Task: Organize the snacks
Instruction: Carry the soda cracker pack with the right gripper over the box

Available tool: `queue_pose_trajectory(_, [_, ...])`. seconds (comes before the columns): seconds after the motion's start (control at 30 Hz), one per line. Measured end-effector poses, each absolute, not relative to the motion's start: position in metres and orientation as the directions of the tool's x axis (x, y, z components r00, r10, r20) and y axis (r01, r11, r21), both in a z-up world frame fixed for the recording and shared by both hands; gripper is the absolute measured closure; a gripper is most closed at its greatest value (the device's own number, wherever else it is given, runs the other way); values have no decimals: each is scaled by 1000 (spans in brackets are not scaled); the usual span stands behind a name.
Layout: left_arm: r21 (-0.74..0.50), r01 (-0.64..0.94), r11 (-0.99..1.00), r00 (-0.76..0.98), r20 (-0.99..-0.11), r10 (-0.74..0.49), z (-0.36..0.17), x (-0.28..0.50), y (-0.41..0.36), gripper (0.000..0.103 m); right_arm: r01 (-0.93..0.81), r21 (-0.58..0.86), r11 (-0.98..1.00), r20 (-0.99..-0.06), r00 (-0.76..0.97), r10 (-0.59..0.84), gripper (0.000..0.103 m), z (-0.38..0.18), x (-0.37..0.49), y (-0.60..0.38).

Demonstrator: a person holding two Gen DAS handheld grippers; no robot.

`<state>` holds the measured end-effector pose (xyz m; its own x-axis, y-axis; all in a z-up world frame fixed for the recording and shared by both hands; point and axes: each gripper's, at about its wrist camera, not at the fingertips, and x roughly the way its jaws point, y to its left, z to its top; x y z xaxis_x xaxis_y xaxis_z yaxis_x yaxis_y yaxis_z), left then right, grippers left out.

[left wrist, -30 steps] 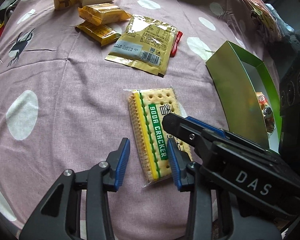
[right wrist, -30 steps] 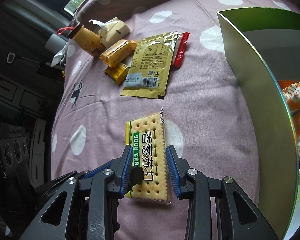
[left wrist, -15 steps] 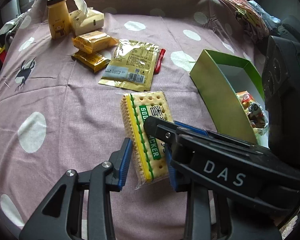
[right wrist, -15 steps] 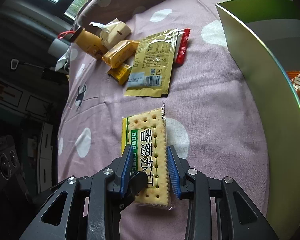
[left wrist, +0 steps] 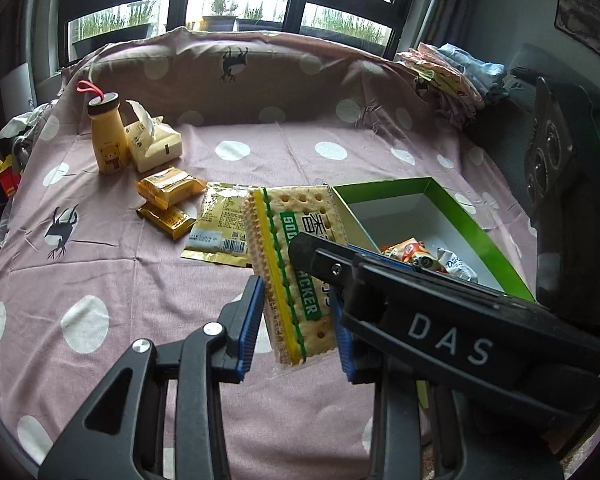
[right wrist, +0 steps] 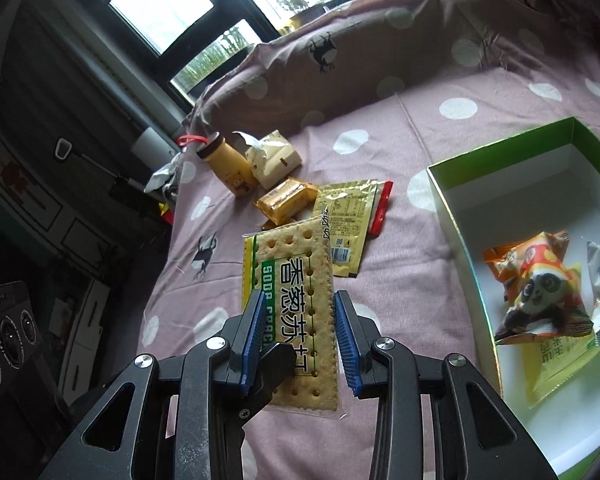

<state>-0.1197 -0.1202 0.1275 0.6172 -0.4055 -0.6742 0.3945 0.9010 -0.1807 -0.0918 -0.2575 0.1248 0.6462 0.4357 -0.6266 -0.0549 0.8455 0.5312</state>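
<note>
At the bottom centre of both views, the right gripper and the left gripper each grasp the cracker pack from its sides, lifted above the dotted bedsheet. At right sits the green box holding wrapped snacks. Farther back, upper left, lie a gold packet and a yellow bottle.
</note>
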Motion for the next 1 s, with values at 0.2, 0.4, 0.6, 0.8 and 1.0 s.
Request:
queue_pose_trajectory(0.2, [-161, 440, 883, 641, -632, -435, 144, -134, -137, 71, -52, 514, 856, -593, 699, 399, 65, 144, -108, -273])
queue_pose_trajectory(0.4, [-126, 485, 865, 654, -604, -455, 156, -143, -163, 70, -32, 516, 856, -562, 742, 366, 65, 157, -121, -296])
queue_pose_trajectory(0.6, [-108, 531, 840, 650, -584, -486, 163, -153, -194, 70, 17, 516, 857, -548, 775, 314, 65, 164, -135, -324])
queue_pose_trajectory(0.8, [-97, 583, 807, 633, -568, -526, 169, -159, -221, 69, 69, 521, 851, -528, 809, 258, 65, 170, -149, -351])
queue_pose_trajectory(1.0, [-117, 623, 774, 588, -583, -561, 164, -157, -244, 67, 125, 524, 843, -540, 813, 216, 65, 169, -157, -376])
